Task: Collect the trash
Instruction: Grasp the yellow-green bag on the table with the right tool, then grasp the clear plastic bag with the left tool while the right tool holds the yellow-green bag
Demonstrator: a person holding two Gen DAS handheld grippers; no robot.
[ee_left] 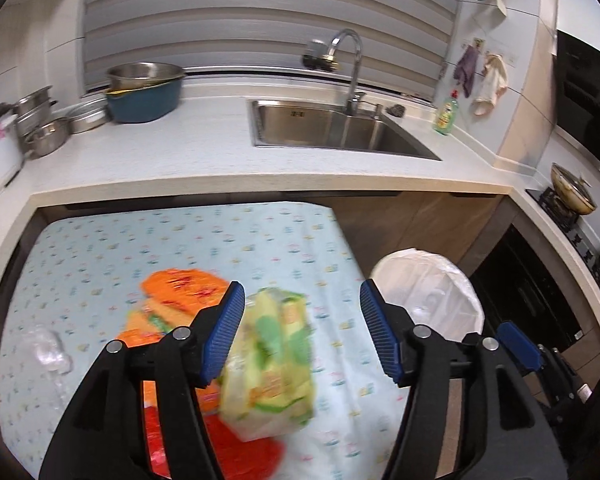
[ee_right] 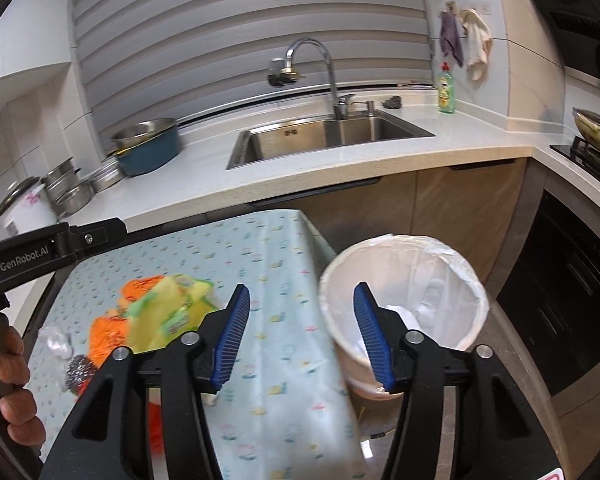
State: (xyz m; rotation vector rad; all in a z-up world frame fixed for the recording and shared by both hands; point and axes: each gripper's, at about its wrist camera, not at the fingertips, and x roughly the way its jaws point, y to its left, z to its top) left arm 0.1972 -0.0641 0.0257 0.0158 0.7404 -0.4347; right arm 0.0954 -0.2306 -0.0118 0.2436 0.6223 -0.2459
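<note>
A yellow-green snack bag point(ee_left: 272, 360), blurred, hangs between the blue pads of my left gripper point(ee_left: 302, 334). It lies against the left pad and well apart from the right one, so the jaws stand open. In the right wrist view the same bag point(ee_right: 168, 312) sits over orange wrappers point(ee_right: 108, 332) on the blue-patterned table point(ee_right: 284, 360). My right gripper point(ee_right: 302, 340) is open and empty, above the table's right edge. The white-lined bin point(ee_right: 404, 240) stands just beyond it on the floor. A crumpled clear plastic point(ee_left: 46, 350) and a red wrapper point(ee_left: 236, 452) also lie on the table.
A dark shiny ball point(ee_right: 80, 372) lies by a person's hand point(ee_right: 12, 360). Behind the table runs a white counter point(ee_left: 180, 160) with a steel sink point(ee_left: 340, 132), pots point(ee_left: 144, 92) and a soap bottle point(ee_left: 446, 114). A stove with a wok point(ee_left: 572, 192) stands at the right.
</note>
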